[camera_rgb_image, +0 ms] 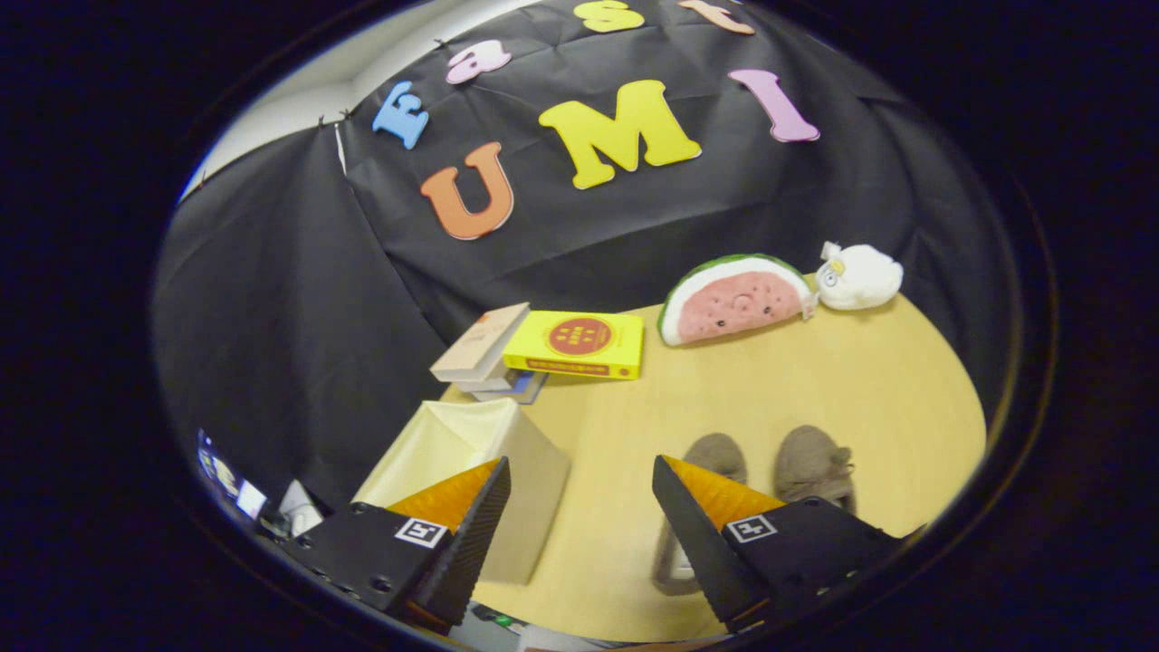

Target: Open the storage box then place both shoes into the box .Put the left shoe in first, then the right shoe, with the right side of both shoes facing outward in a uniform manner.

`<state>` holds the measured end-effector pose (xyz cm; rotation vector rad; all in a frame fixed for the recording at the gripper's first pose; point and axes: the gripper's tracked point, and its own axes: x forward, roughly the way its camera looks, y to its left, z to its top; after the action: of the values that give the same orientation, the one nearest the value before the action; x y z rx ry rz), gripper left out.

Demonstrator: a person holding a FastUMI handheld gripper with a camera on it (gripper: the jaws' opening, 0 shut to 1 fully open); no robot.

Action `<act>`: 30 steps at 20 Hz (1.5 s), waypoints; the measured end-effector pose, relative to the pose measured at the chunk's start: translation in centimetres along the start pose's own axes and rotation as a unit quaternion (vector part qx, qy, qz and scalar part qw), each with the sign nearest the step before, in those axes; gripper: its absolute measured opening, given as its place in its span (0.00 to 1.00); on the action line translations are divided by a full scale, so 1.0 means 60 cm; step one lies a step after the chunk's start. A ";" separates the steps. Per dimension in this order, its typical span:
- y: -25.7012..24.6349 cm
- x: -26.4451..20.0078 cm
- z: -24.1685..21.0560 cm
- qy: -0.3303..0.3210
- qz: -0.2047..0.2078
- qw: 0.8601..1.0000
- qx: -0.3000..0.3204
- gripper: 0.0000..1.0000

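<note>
Storage box (471, 453) beside left finger, top seemingly open; gripper (579, 489) fingers spread, empty. Two shoes (770, 466) beyond right finger; take left shoe first.

Smooth pale wood table (815, 380); matt cloth box (471, 444); soft suede-like shoes (810, 462); plush watermelon (733, 303); glossy yellow book (579, 342); gripper (579, 480) fingers apart.

storage box (471, 453): pale cream. two shoes (770, 466): grey-brown. table (815, 380): light wood grain. book (576, 344): yellow, red round emblem. watermelon plush (733, 299): pink flesh, white and green rind. small plush (858, 276): white.
</note>
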<state>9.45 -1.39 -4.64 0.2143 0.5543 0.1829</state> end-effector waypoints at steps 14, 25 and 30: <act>-0.157 0.091 -0.163 0.192 -0.079 0.978 0.036 0.90; -0.173 0.134 -0.214 0.309 -0.083 0.946 0.043 0.39; -0.180 0.132 -0.207 0.312 -0.104 0.944 0.037 0.00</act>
<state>10.60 -8.08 -21.61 0.1664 1.2106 0.0184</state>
